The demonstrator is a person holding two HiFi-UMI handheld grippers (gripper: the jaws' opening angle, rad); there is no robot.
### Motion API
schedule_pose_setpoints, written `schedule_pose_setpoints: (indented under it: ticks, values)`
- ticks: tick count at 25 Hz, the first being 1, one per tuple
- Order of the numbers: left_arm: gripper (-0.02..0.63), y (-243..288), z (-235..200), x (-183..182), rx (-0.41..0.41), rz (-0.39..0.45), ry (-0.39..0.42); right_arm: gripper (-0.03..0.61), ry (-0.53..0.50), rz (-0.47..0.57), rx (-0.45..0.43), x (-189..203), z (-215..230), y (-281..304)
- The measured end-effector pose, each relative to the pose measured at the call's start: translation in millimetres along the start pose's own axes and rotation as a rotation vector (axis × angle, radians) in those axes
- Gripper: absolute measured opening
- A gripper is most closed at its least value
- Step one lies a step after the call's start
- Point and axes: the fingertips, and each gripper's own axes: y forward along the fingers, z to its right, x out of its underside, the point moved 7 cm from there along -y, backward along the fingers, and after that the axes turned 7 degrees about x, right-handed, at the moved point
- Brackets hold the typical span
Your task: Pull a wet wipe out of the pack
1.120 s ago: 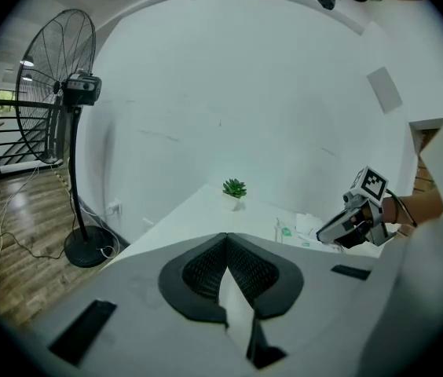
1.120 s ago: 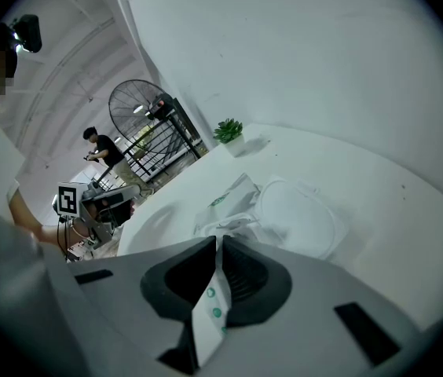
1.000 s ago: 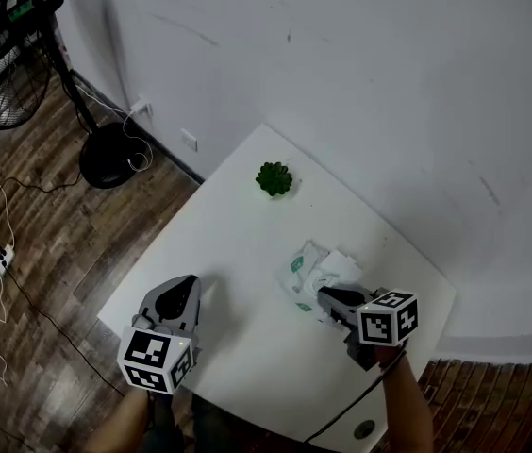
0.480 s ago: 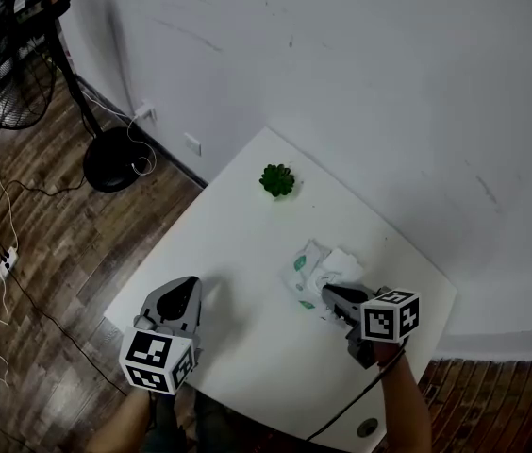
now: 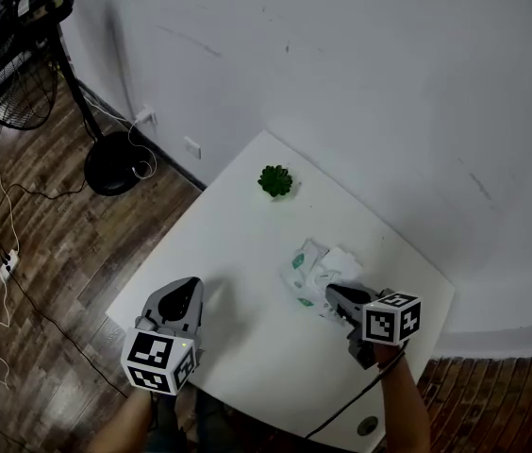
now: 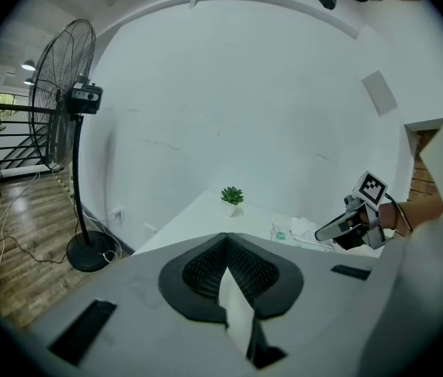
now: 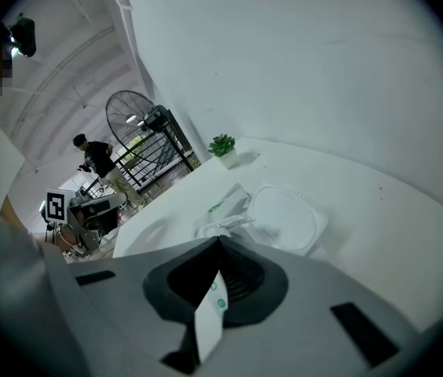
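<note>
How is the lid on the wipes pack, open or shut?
Open. The lid lies flipped back flat beside the pack, and a crumpled wipe pokes out of the opening.

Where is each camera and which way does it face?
Head view: on the head, steeply down at the table; left gripper, right gripper, forearms show.
Left gripper view: on the left gripper, along its shut jaws toward the plant.
Right gripper view: on the right gripper, along its shut jaws at the pack.
Shared: all see plant and pack.
</note>
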Motion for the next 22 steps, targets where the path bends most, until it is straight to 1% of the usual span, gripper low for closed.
schedule_pose_setpoints:
  ticks: [16,22]
  values:
    - [0.003,-9.2,3.0,-8.1,-0.007,0.019,0.015,0.002,0.005,0.066,0.026,-6.2,-4.5,-17.7]
    - [0.003,-14.8,3.5,-10.3,-0.005,0.026,0.013,0.002,0.009,0.076,0.039,-7.1,-7.5,-24.6]
